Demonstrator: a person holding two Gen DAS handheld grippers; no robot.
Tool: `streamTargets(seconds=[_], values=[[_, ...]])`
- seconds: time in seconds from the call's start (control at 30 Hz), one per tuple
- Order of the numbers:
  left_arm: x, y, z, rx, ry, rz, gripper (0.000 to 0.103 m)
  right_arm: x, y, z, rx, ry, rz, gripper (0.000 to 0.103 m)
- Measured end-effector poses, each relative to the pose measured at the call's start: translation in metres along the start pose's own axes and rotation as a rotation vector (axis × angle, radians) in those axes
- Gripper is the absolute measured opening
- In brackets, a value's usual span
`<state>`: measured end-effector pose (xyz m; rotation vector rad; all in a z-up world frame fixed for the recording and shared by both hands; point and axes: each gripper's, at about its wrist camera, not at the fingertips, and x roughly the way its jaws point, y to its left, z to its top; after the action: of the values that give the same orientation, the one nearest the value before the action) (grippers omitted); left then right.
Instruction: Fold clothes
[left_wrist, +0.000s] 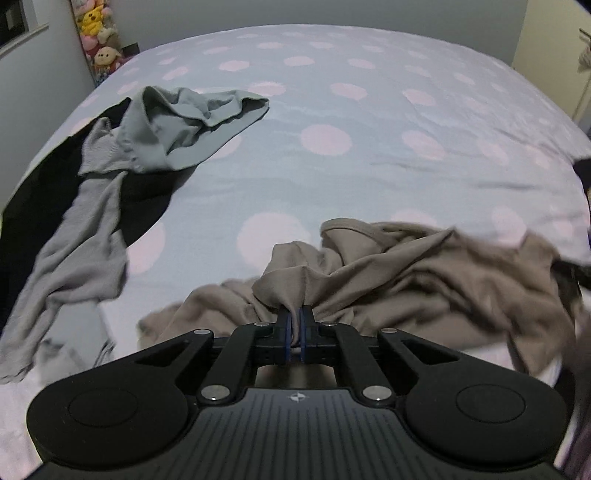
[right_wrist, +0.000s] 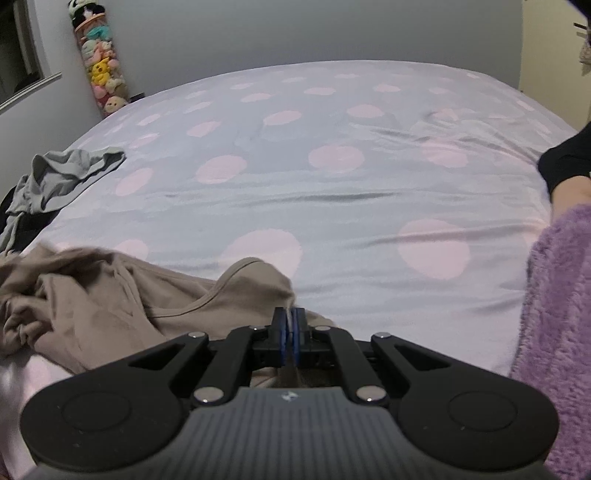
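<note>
Between both hand-held grippers' pinched fingers, the taupe garment (left_wrist: 406, 266) blurs rightward.

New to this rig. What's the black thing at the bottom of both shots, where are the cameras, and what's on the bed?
No robot arm here: a person holds one two-finger gripper in each hand. Each picture comes from a fisheye camera mounted on a gripper, looking forward along its fingers, so the black shape at the bottom is the gripper's own body.

The left wrist view shows the left gripper shut on a bunch of the beige garment. The right wrist view shows the right gripper shut on another part of the same beige garment, near a hemmed edge.

Everything lies on a bed with a pink-dotted sheet. To the left is a heap of unfolded clothes: a grey-green garment, a light grey garment and something black. A purple fluffy fabric fills the right edge of the right view.
</note>
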<state>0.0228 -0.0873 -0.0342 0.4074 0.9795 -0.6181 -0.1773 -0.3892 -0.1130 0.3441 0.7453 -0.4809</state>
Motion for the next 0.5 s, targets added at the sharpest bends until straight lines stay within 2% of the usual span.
streamTargets(seconds=[0.13, 0.3, 0.5], values=[[-0.017, -0.002, -0.018, 0.018, 0.016, 0.025, 0.002, -0.011, -0.008, -0.001, 0.032, 0.004, -0.019, 0.004], [-0.026, 0.002, -0.035, -0.013, 0.04, 0.052, 0.002, -0.024, -0.017, -0.003, 0.071, 0.01, -0.042, 0.003], [-0.018, -0.004, -0.051, 0.055, 0.136, 0.06, 0.003, -0.033, -0.025, -0.005, 0.093, 0.044, -0.048, 0.004]])
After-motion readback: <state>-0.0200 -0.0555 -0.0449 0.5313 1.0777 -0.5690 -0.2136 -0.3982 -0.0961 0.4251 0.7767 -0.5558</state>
